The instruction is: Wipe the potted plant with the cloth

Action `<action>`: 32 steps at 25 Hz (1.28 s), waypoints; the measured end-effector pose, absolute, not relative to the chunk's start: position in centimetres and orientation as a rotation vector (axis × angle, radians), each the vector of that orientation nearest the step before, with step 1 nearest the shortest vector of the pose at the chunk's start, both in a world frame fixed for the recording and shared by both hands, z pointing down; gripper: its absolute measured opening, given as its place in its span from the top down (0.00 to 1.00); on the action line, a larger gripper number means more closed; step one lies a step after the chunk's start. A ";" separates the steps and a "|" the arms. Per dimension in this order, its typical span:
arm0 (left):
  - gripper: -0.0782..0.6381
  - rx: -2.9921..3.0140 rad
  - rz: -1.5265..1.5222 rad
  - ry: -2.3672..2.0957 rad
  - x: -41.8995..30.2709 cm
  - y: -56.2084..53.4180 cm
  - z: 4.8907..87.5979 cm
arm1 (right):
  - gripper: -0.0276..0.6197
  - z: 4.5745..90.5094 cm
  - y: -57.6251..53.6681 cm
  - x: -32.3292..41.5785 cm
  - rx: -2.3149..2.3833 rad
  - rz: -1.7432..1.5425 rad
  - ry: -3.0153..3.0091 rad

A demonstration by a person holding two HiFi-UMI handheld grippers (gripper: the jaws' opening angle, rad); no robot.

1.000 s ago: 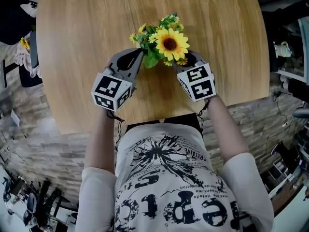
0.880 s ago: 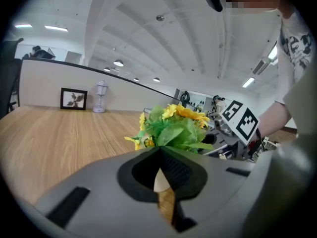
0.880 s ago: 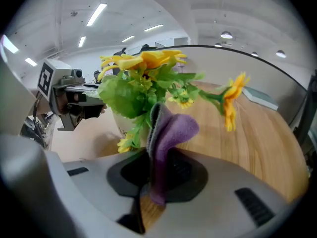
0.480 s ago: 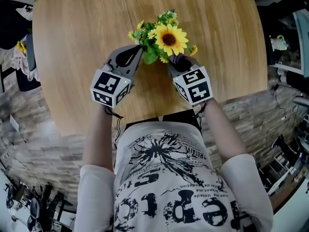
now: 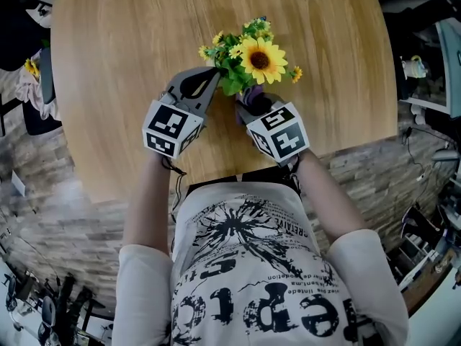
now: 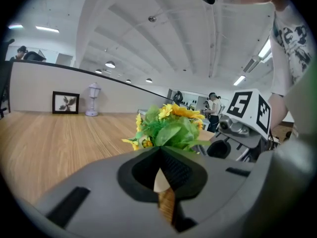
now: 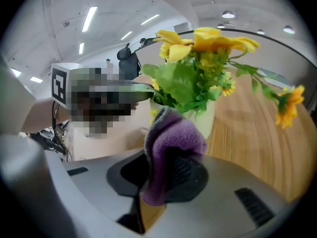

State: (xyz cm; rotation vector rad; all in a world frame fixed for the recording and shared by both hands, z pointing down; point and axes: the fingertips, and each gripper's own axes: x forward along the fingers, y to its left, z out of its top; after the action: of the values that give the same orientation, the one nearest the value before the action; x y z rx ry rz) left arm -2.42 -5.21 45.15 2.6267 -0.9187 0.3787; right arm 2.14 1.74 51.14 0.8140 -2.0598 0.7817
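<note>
The potted plant (image 5: 253, 62) stands on the worktop (image 5: 122, 56) between both claws. The right claw (image 5: 248, 101) grips a purple cloth (image 7: 171, 148) just beside the white pot (image 7: 212, 119), while the left claw (image 5: 212, 74) sits closed and empty by the leaves.

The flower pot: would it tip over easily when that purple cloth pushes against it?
Probably fairly easily: the pot looks small and narrow under a tall, wide bunch of flowers, so it seems top-heavy. The flowers look artificial, so it is likely light too. The cloth is soft, so its pushes should be gentle.
</note>
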 end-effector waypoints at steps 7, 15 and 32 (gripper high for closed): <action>0.89 2.616 0.363 -0.918 -2.4 -5.5 45.4 | 0.84 51.5 1.8 -0.7 0.752 0.814 -2.095; 0.89 2.600 0.359 -0.898 -2.5 -5.5 45.4 | 0.84 51.3 2.3 -3.2 0.644 0.824 -2.127; 0.89 2.534 0.442 -0.993 -2.5 -4.2 45.6 | 0.84 50.2 2.8 9.0 0.804 0.778 -1.967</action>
State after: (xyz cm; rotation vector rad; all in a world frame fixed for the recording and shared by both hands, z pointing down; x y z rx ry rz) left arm -2.53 -4.24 45.60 2.5341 -0.9933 0.4419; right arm 8.98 2.78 50.24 0.8043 -1.9672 0.7779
